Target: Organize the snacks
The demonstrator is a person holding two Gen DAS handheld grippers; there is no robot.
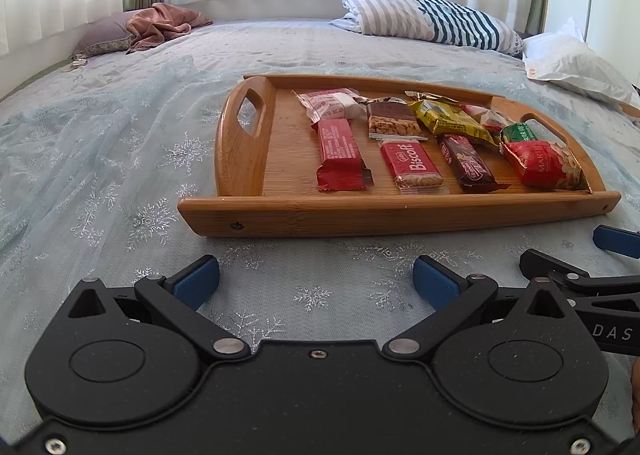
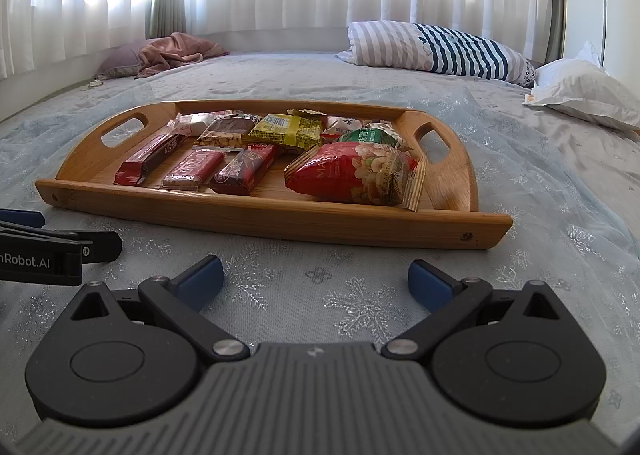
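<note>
A bamboo tray [image 1: 280, 215] [image 2: 280, 215] with cut-out handles rests on the bed and holds several wrapped snacks. In its front row lie a red bar [image 1: 340, 153], a Biscoff pack [image 1: 412, 167], a dark brown bar [image 1: 468, 163] and a red nut bag [image 1: 540, 165] [image 2: 360, 175]. Behind them sit a white-pink pack [image 1: 332, 103], a peanut bar [image 1: 394, 121] and a yellow-green pack [image 1: 448, 119] [image 2: 288, 129]. My left gripper [image 1: 316, 281] is open, low over the bedspread just short of the tray's near rim. Beside it, my right gripper [image 2: 316, 281] is open too, with nothing between its fingers.
The bed is covered by a pale blue snowflake-print spread [image 1: 120, 175]. At the headboard end lie a striped pillow [image 1: 432, 19], a white pillow [image 1: 576, 59] and a crumpled pink cloth [image 1: 160, 23]. White curtains hang behind. Bare bedspread stretches left of the tray.
</note>
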